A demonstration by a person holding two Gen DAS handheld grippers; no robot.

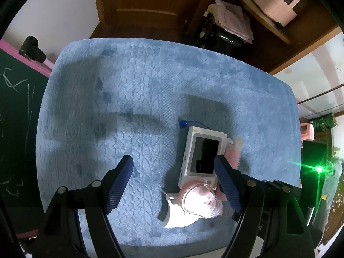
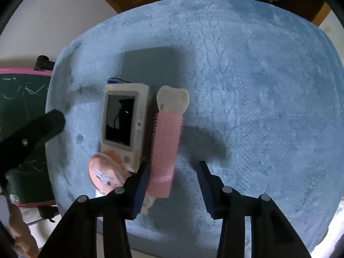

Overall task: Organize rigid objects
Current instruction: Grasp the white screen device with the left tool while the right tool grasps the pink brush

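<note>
The right gripper (image 2: 173, 185) stood spread around the pink hair roller (image 2: 166, 148), not pinching. The roller looked light and stiff, best gripped mid-barrel. The left gripper (image 1: 174, 185), at nine o'clock, gaped empty.

Both wrist views look steeply down, close above blue mat (image 1: 150, 90). Left view sits left of white device (image 1: 202, 154); right view right of it. Shared: mat, device, pink roller (image 2: 165, 146), chalkboard (image 2: 21, 99).
</note>
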